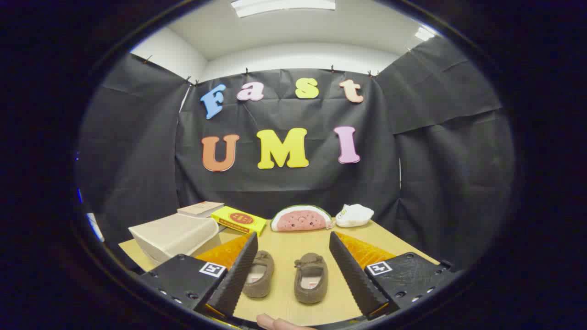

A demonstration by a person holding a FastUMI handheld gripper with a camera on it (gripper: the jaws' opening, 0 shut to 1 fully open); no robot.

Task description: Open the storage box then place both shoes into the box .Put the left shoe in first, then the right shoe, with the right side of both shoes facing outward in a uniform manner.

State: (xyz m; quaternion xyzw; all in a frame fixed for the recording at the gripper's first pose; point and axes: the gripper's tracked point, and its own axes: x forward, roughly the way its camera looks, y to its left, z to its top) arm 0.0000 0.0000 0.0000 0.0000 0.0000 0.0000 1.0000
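- Shoes: two brown suede-like slip-on loafers on a light wooden tabletop point(284, 256), side by side but apart, both between the fingers. Left-hand shoe point(259, 274) is partly hidden behind the left finger point(236, 275); right-hand shoe point(311, 277) lies in the open gap.
- Both shoes' long axes run fwd, along the fingers; small bows at the far ends, so toes point away from the camera and open heels are nearest it. Pale insoles carry a small reddish label, too small to read.
- Storage box: pale beige lidded plastic box point(173, 236), lid down, beyond the left finger, well apart from the shoes.
- Gripper point(296, 279): fingers spread wide apart, holding nothing. Square black-and-white markers on both finger mounts.
- Behind the box: a book point(200, 208) and a yellow flat carton point(238, 220) w/ a red oval logo; text not legible.
- Far edge of table: watermelon-slice plush point(301, 218) and a white sneaker point(354, 215), just beside each other.
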